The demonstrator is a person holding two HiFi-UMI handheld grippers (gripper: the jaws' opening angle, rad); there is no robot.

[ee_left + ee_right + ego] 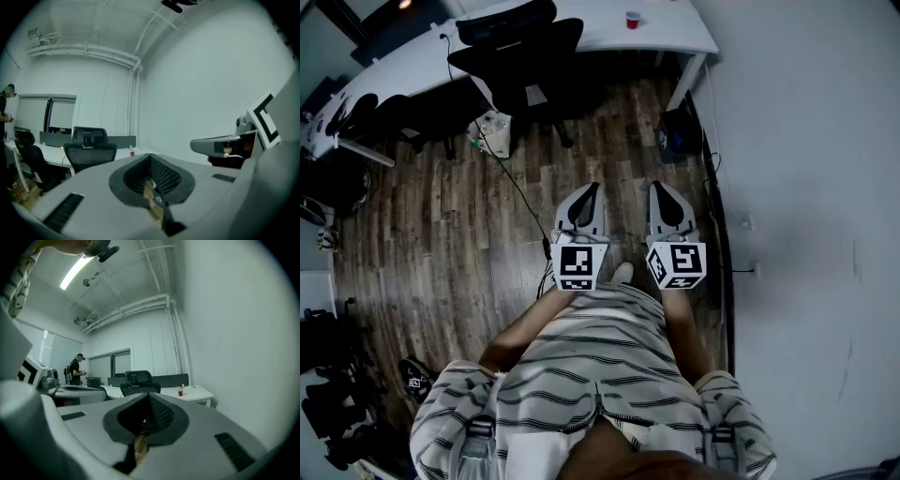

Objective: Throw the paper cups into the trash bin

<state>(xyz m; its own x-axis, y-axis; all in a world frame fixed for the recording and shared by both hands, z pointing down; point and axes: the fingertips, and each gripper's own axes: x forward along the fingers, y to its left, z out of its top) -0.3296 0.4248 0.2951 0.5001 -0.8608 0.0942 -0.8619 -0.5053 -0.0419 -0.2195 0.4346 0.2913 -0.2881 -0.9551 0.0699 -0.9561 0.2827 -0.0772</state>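
Observation:
A red paper cup stands on the white desk far ahead of me; it also shows small in the left gripper view and in the right gripper view. My left gripper and right gripper are held side by side at waist height, pointing level toward the desk, well short of the cup. Both have their jaws closed tip to tip with nothing between them, left and right. No trash bin is clearly recognisable.
A black office chair stands at the desk, left of the cup. A small bagged container and a cable lie on the wooden floor. A dark box sits by the desk leg. The white wall runs along the right. A person stands far off.

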